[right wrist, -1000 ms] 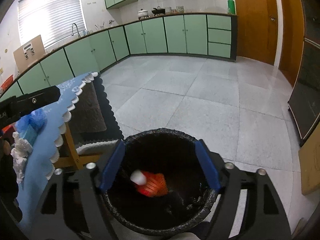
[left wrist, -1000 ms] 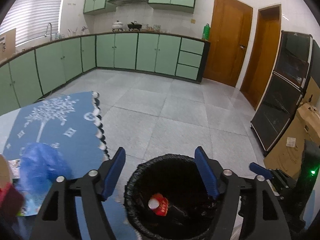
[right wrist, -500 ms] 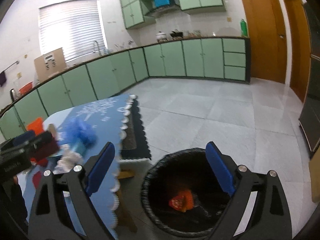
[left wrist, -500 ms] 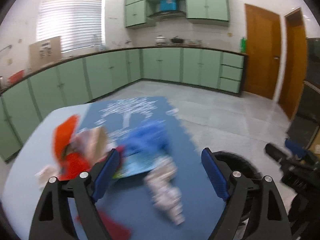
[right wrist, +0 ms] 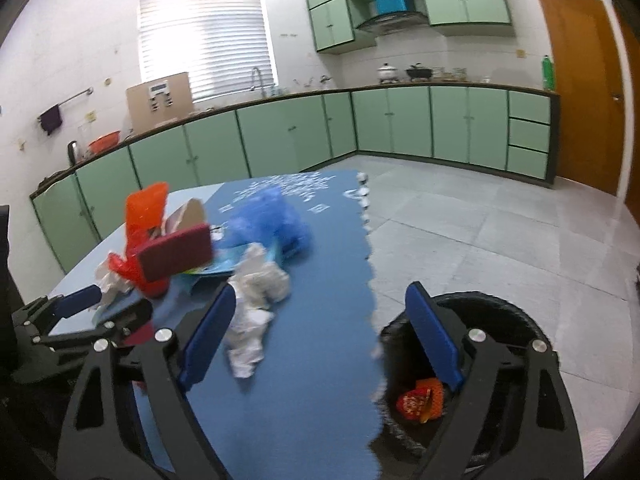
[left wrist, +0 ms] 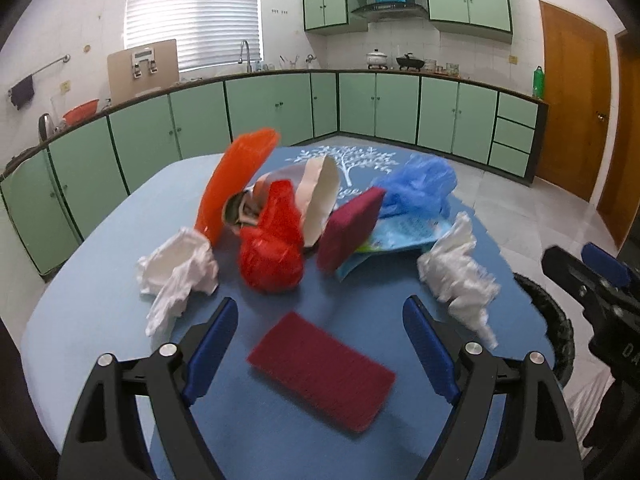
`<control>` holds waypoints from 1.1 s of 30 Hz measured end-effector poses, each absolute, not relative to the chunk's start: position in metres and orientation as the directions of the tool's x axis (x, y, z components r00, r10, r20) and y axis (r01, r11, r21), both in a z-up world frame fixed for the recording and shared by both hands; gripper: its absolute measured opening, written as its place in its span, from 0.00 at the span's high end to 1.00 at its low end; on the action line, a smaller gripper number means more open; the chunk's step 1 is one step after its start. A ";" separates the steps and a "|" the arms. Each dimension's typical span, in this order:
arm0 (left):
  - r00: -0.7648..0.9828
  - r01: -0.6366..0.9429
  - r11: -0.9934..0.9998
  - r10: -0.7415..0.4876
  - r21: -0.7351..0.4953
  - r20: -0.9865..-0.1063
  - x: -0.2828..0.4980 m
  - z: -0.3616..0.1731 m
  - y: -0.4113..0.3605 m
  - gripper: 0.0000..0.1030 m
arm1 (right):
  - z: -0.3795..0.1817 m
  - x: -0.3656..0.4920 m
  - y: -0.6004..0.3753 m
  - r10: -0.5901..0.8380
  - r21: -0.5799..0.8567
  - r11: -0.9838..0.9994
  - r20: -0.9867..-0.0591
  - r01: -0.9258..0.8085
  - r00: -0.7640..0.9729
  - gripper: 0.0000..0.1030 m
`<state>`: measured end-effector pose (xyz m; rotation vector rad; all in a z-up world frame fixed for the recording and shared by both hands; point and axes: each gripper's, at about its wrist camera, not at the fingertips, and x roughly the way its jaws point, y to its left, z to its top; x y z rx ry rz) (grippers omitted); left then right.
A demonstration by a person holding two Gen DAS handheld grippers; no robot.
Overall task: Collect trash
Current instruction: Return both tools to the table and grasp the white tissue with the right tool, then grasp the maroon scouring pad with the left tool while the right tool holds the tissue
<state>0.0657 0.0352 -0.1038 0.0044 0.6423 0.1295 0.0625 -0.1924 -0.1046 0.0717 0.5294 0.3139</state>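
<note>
Maroon pad (left wrist: 322,365) between spread left gripper (left wrist: 320,350) fingers, seemingly untouched

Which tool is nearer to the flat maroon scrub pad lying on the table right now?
Left. The left tool hangs open directly over the flat maroon scrub pad, which lies between its fingers. The right tool is off to the side, straddling the table edge and the trash bin.

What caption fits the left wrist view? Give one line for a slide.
Open left gripper hovers over a dark red scouring pad amid trash on the blue table.

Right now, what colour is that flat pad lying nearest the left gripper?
Dark red pad; left wrist view.
</note>
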 end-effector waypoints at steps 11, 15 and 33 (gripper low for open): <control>0.758 -0.176 0.984 0.152 0.025 -0.634 0.059 -0.121 0.066 0.20 | -0.121 0.082 -0.153 0.382 0.169 0.922 -0.541 -0.348 0.750 0.32; 0.747 -0.188 0.982 0.153 0.014 -0.647 0.057 -0.127 0.074 0.20 | -0.127 0.084 -0.141 0.387 0.149 0.917 -0.566 -0.371 0.728 0.36; 0.749 -0.141 0.990 0.094 -0.020 -0.656 0.058 -0.131 0.057 0.20 | -0.128 0.080 -0.144 0.371 0.099 0.913 -0.604 -0.395 0.706 0.85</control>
